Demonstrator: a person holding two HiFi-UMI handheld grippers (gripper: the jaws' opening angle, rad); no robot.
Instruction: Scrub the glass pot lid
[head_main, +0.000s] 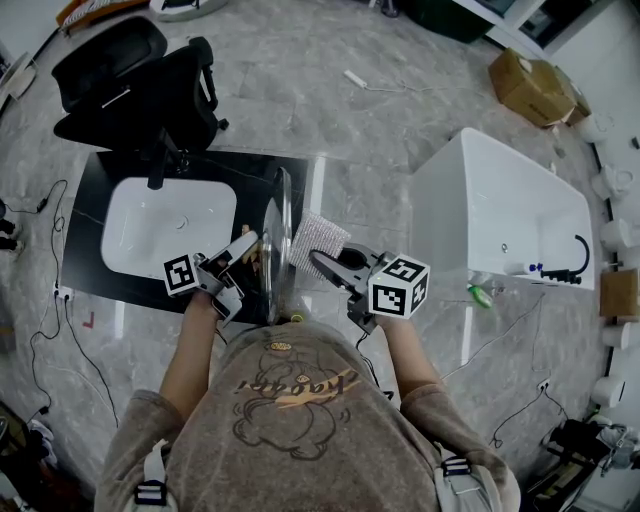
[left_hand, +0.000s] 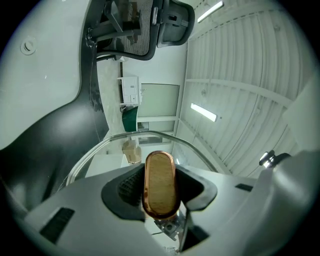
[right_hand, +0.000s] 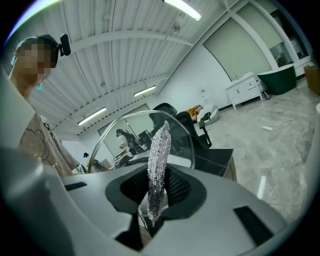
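- Our left gripper (left_hand: 160, 194) is clenched on the wooden handle (left_hand: 160, 182) of the glass pot lid (head_main: 279, 235). The pads hold only the handle's two flat sides. We judge that a hard push could swivel the lid between the jaws or lever it out.
- Our right gripper (right_hand: 156, 191) grasps the silvery scouring pad (right_hand: 158, 150) by its lower part. Most of the pad stands free past the jaw tips, so under pressure it may fold over or slip out.
- A dropped lid would fall towards the black counter (head_main: 250, 172) and white sink (head_main: 128, 228) beneath both jaws, and the glass could crack.
- The lid stands on edge just beyond the left jaws, between the two grippers. The pad is close against its far face, and we cannot tell whether they touch.
- The lid looks clear and round with a metal rim. We see no suds or grime on it.
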